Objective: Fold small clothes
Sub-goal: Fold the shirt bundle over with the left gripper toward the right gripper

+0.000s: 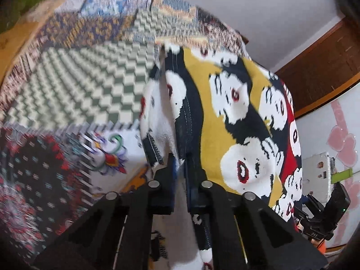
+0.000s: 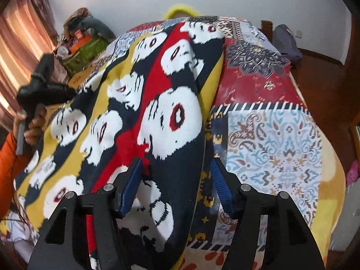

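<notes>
A knitted garment with white faces on yellow, red and black lies on a patchwork bedspread. My left gripper is shut on the garment's dark seamed edge and lifts it off the bed. My right gripper is open, its blue pads either side of the garment's near edge, the fabric lying between the jaws. The left gripper, held by a hand in an orange sleeve, also shows in the right wrist view.
The bedspread covers the bed. A cluttered bedside stand is at the far left by pink curtains. A dark chair with a bag stands at the far right. A white wall is behind.
</notes>
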Action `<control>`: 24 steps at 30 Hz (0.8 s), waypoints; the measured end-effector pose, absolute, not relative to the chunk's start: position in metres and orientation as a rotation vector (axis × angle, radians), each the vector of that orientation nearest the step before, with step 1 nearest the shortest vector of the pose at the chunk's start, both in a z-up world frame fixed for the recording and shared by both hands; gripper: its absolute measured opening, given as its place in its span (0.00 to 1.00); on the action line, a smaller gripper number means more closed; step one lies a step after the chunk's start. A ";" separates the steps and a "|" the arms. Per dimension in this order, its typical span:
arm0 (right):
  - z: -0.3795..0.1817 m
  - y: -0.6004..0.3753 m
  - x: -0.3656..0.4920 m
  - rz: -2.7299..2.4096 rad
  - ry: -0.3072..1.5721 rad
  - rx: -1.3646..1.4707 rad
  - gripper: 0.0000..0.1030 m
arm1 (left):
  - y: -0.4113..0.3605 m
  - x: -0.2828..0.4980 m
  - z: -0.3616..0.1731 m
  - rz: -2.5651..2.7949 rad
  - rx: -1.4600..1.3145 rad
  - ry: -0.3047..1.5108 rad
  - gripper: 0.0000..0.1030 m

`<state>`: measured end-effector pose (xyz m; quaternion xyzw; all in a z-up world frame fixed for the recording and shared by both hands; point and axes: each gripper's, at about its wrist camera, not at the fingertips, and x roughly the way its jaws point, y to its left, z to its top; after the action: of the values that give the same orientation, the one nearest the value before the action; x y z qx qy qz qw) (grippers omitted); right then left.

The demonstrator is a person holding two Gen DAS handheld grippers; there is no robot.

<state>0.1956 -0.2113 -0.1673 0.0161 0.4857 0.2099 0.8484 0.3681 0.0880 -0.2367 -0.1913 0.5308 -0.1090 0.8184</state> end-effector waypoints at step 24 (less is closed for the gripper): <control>-0.171 -0.215 0.174 0.423 1.011 -0.006 0.56 | 0.080 0.334 -0.244 -0.220 -0.454 1.287 0.21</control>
<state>0.1738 -0.2151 -0.1710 -0.0027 0.4806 0.2011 0.8536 0.3342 0.0799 -0.2441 -0.2095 0.5935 -0.1017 0.7704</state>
